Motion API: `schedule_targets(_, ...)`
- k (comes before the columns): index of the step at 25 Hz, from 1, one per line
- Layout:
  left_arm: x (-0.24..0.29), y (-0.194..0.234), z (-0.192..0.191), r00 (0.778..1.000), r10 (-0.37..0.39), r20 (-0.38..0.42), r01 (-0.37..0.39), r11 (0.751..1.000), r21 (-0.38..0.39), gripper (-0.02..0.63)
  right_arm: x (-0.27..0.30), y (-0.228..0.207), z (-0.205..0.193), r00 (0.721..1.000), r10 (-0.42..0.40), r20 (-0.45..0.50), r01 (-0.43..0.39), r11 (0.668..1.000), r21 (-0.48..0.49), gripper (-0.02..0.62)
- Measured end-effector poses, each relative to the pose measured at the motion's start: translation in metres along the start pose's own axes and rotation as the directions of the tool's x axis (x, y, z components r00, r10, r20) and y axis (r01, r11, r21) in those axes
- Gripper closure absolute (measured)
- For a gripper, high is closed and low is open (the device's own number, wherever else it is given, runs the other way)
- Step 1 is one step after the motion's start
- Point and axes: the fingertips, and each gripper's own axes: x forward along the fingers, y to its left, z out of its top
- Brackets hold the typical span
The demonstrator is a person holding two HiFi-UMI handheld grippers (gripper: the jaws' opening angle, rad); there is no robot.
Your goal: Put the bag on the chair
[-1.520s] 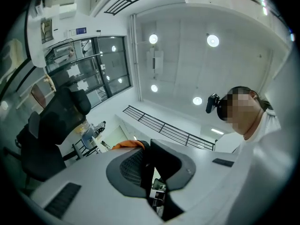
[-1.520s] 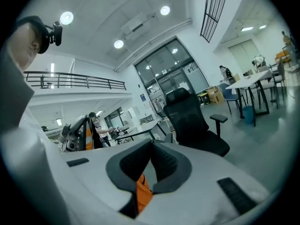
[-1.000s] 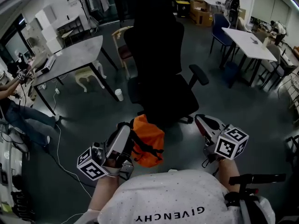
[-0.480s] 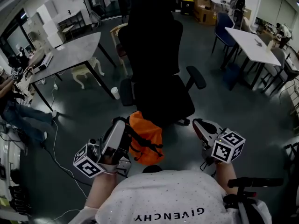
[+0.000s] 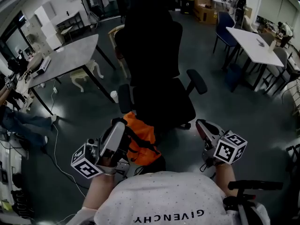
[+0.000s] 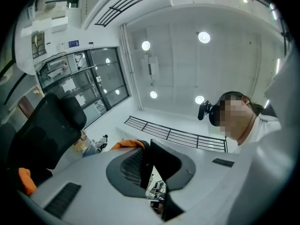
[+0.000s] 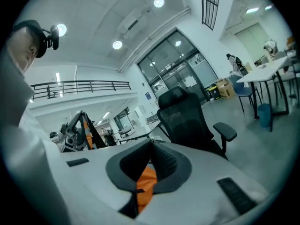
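An orange bag (image 5: 140,142) with black straps hangs in front of the black office chair (image 5: 159,102), close to the front left edge of its seat. My left gripper (image 5: 122,125) is shut on one black strap (image 6: 146,168), and a bit of orange cloth shows past the jaws in the left gripper view. The right gripper (image 5: 203,125) hovers to the right of the seat, below the chair's armrest, shut with nothing in it. In the right gripper view, the bag (image 7: 146,184) shows through the slit under its closed tips (image 7: 151,144), with the chair (image 7: 185,121) beyond.
A grey table (image 5: 65,55) stands at the left with a paper cup (image 5: 114,96) on the floor by its leg. A white table (image 5: 253,43) and a blue chair (image 5: 224,25) are at the far right. A seated person (image 5: 14,116) and a floor cable are at the left edge.
The bag and my left gripper have moved up and forward, from clear of the chair to right against its seat front. The right gripper keeps its place beside the seat.
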Motion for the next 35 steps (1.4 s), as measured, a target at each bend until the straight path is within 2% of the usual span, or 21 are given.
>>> schedule_targets(4, 0.006, 0.028, 0.01, 1.0, -0.011, -0.011, 0.011, 1.0, -0.014, 0.578, 0.03, -0.006, 0.012, 1.0, -0.004, -0.008, 0.004, 1.0, -0.025, 0.592)
schedule_targets(8, 0.025, 0.05, 0.023, 0.996, -0.088, -0.015, 0.088, 0.996, -0.021, 0.578, 0.057, -0.016, 0.025, 1.0, -0.02, -0.018, 0.019, 0.999, -0.036, 0.592)
schedule_targets(11, 0.046, 0.064, 0.039, 0.987, -0.163, -0.012, 0.162, 0.986, -0.036, 0.578, 0.079, -0.019, 0.05, 0.999, -0.032, 0.0, 0.032, 0.997, -0.065, 0.592)
schedule_targets(21, 0.094, 0.123, 0.081, 0.949, -0.298, -0.102, 0.291, 0.953, -0.083, 0.578, 0.146, -0.027, 0.11, 0.994, -0.094, 0.055, 0.1, 0.988, -0.114, 0.592)
schedule_targets(29, 0.116, 0.178, 0.101, 0.93, -0.338, -0.142, 0.326, 0.94, -0.101, 0.578, 0.186, -0.045, 0.127, 0.984, -0.16, 0.082, 0.168, 0.98, -0.109, 0.592)
schedule_targets(35, 0.129, 0.21, 0.112, 0.929, -0.341, -0.146, 0.327, 0.938, -0.114, 0.578, 0.212, -0.059, 0.134, 0.981, -0.175, 0.087, 0.182, 0.979, -0.093, 0.592)
